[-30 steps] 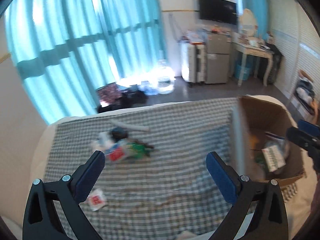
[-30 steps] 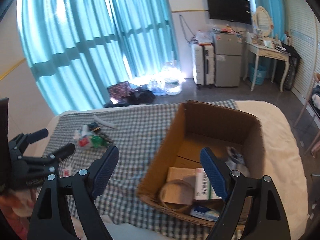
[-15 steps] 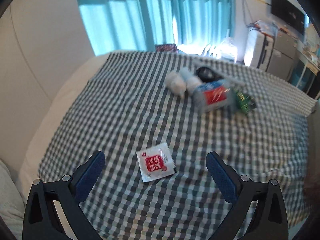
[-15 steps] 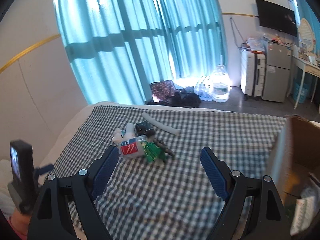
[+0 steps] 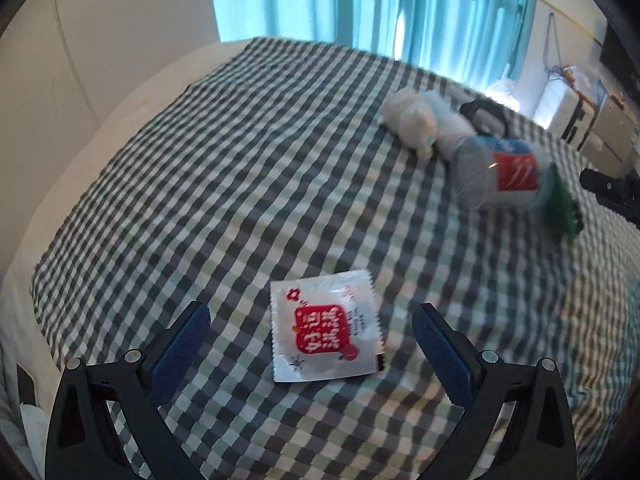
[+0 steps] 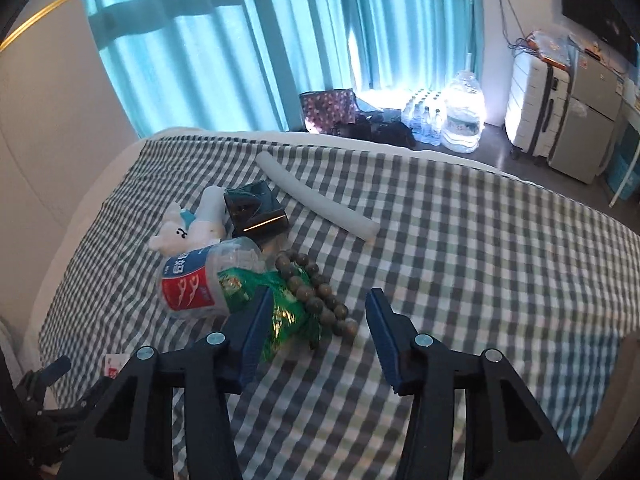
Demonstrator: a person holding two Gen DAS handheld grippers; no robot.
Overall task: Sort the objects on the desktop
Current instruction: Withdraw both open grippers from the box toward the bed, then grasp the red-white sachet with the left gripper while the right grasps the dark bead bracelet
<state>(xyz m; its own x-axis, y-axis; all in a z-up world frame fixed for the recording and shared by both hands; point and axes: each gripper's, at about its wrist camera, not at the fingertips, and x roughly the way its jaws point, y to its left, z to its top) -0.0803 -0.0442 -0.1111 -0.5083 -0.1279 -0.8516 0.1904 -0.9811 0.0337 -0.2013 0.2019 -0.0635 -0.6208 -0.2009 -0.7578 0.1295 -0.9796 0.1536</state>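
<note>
Bedroom setup: teal curtains (image 6: 224, 40) in the back, everything laid out on a green-and-white checked cloth (image 5: 224, 168) spread over a bed.

Biggest worry is the right gripper (image 6: 316, 332). Its jaws are closing and nothing's really clamped yet. The green snack packet (image 6: 280, 300) and the string of wooden beads (image 6: 316, 288) sit between and just ahead of the fingertips, overlapping each other. If it shuts there it could easily pinch both at once, or catch only a bead or two so the strand slips out. The clear plastic cup (image 6: 196, 280) with the red label lies on its side, touching the packet on the left, so a nudge probably rolls it.

The left gripper (image 5: 312, 340) is spread wide, holding nothing, with the flat white-and-red sachet (image 5: 324, 332) lying between its fingers, not touching either one. That thing's thin and flat on soft cloth, so the pads might just bunch fabric instead of getting under it.

A small white plush toy (image 5: 408, 120) sits well ahead, beside the cup.
</note>
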